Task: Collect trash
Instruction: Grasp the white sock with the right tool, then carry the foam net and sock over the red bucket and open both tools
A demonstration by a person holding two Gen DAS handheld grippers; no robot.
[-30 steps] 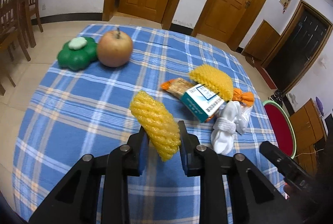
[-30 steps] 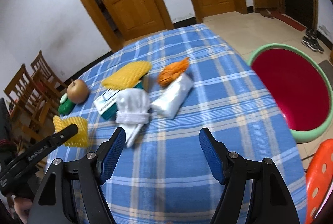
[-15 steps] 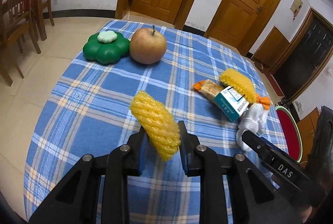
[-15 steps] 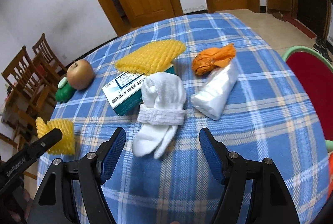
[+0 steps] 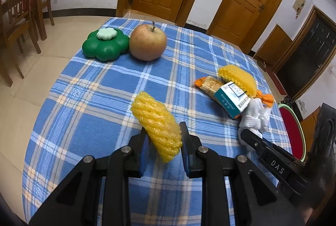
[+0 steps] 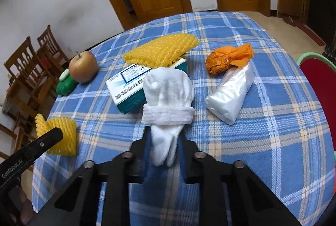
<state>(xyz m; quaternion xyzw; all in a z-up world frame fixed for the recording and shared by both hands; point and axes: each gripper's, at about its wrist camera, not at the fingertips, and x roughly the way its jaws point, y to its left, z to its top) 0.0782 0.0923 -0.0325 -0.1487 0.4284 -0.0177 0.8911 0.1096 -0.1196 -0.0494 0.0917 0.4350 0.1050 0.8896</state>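
- Left wrist view: left gripper is clamped on a yellow foam net, lifted off the cloth; net sticks up and fwd between the fingers.
- Same view: apple and green case touch each other at the far-left edge; prob. not trash.
- Right of centre is a pile: snack wrapper, box, second net on top, orange bag behind.
- Red bin sits off the table's right side, partly hidden by the other tool.
- Right wrist view: right gripper has its fingers narrowed around the thin end of a white glove; blur there, so a firm pinch vs. only touching is hard to call, but it looks gripped.
- Glove body lies on the cloth, overlapping the box; clear packet just beside it, orange bag touching the packet's far end.
- Step: both tools loaded w/ one piece each, drop-off not yet done.
- Next: lift glove clear w/o dragging the box, carry both to the bin at right, release over it. Light foam may cling to the pads.
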